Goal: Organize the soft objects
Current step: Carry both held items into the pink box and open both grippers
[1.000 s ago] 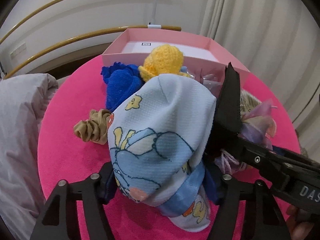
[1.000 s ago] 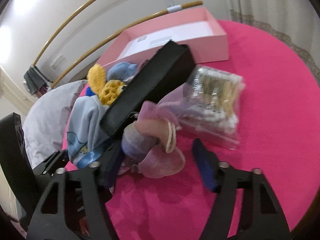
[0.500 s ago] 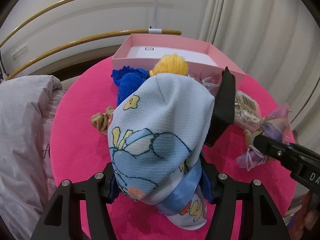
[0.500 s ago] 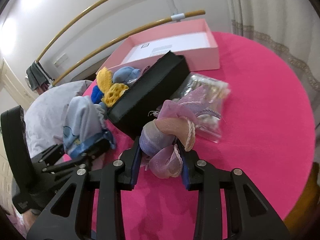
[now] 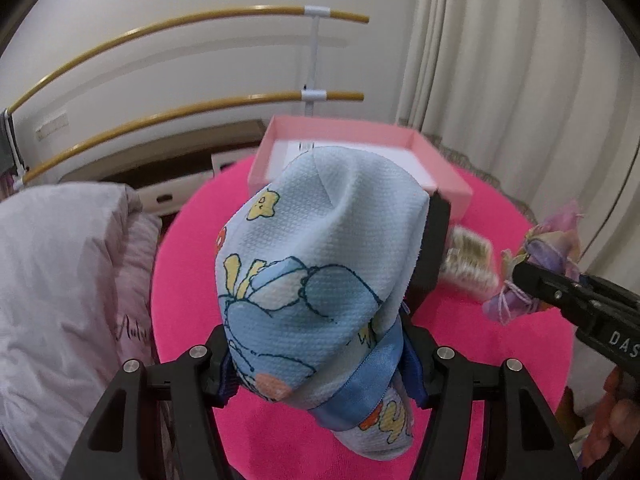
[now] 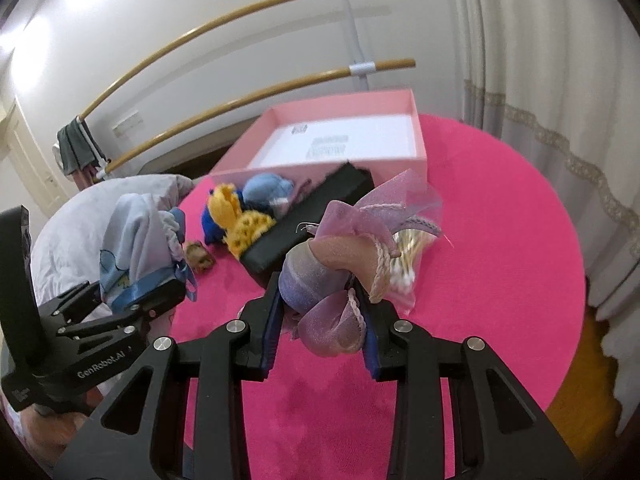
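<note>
My left gripper (image 5: 318, 364) is shut on a light blue cartoon-print drawstring bag (image 5: 320, 264) and holds it up above the pink round table (image 5: 500, 344). The bag also shows in the right wrist view (image 6: 132, 248). My right gripper (image 6: 320, 328) is shut on a purple organza pouch (image 6: 340, 276) tied with cord, lifted off the table. The pouch shows at the right in the left wrist view (image 5: 548, 256). An open pink box (image 6: 340, 140) with a white floor stands at the table's far side. A yellow crochet toy (image 6: 236, 220), blue soft items (image 6: 264, 190) and a tan scrunchie (image 6: 199, 257) lie in front of it.
A black rectangular case (image 6: 308, 216) lies on the table in front of the box. A clear bag of cotton swabs (image 6: 408, 264) lies beside it. A pale quilt (image 5: 60, 280) is at the left. Wooden rails (image 5: 192, 112) and curtains (image 5: 500, 80) stand behind.
My right gripper closed on the purple pouch and lifted it. Both grippers rose and pulled back from the pile with their loads.
</note>
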Action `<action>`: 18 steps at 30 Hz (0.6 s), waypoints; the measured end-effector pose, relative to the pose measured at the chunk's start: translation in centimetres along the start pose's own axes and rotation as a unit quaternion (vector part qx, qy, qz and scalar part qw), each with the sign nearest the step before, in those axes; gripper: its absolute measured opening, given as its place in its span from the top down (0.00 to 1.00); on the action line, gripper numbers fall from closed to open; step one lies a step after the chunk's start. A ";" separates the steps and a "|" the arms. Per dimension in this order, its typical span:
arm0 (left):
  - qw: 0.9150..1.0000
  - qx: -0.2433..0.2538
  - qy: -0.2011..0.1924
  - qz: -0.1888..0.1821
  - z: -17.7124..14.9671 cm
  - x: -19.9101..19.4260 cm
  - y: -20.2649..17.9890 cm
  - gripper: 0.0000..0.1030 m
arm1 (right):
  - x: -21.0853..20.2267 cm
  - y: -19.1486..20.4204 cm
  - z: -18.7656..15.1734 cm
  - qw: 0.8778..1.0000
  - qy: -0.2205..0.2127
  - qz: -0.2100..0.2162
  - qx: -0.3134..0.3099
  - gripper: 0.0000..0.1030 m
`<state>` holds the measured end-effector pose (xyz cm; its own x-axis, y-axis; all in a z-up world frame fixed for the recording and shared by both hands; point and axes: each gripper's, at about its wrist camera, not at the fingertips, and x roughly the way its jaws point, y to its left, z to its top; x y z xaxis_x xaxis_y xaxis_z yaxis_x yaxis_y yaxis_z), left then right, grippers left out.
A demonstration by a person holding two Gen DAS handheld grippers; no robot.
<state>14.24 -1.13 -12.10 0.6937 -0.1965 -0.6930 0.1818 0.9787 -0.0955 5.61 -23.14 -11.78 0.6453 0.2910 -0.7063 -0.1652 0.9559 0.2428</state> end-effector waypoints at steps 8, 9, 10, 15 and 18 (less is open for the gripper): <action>0.999 0.012 -0.044 0.002 5.4 -2.6 0.1 0.42 | -0.8 1.3 5.7 0.998 -0.039 -0.004 -0.046 0.69; 0.999 0.013 -0.047 0.002 6.1 -2.6 0.0 0.42 | -0.6 1.4 6.6 0.998 -0.042 -0.003 -0.050 0.69; 0.999 0.012 -0.049 0.002 6.7 -2.5 0.1 0.42 | -0.6 1.6 7.1 0.998 -0.044 -0.003 -0.053 0.69; 0.999 0.008 -0.051 0.007 10.5 -0.9 0.4 0.42 | 1.3 1.5 11.9 0.997 -0.051 -0.004 -0.061 0.69; 0.999 0.005 -0.046 0.013 12.3 0.9 0.6 0.42 | 3.3 1.0 14.5 0.997 -0.044 -0.002 -0.058 0.69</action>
<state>23.51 -1.40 -4.01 0.7597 -0.1770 -0.6257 0.1706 0.9828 -0.0709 18.36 -21.81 -4.21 0.7080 0.2872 -0.6452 -0.2449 0.9567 0.1572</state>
